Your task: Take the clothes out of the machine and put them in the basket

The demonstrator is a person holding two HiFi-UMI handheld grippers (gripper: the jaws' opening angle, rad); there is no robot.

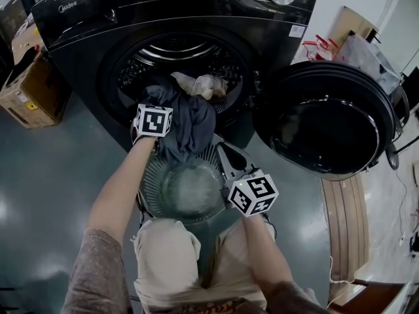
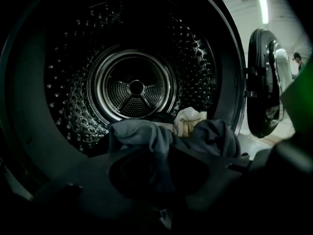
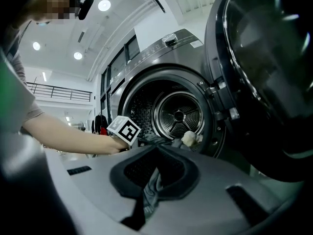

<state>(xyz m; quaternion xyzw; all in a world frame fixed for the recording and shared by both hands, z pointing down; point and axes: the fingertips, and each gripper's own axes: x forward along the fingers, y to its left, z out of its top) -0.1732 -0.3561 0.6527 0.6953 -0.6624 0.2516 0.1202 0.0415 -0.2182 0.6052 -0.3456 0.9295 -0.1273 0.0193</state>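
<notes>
Lengthwise, dark garment (image 1: 191,128) runs from drum (image 1: 190,48) toward basket (image 1: 149,183).

**Operator:** Where am I working, a home laundry?

**Guide:** No. You are in a big hall, more workshop or test lab than home. Your black front-loading washing machine (image 1: 85,38) stands on a glossy grey poured floor (image 1: 52,175). A brown cardboard box (image 1: 29,87) sits beside it, and pale wooden boards (image 1: 344,221) lie nearby.

**Operator:** And overhead?

**Guide:** You have a high white ceiling with round recessed lamps (image 3: 103,5), a long strip light (image 2: 263,6), and a railed upper gallery (image 3: 58,89) across the room.
</notes>
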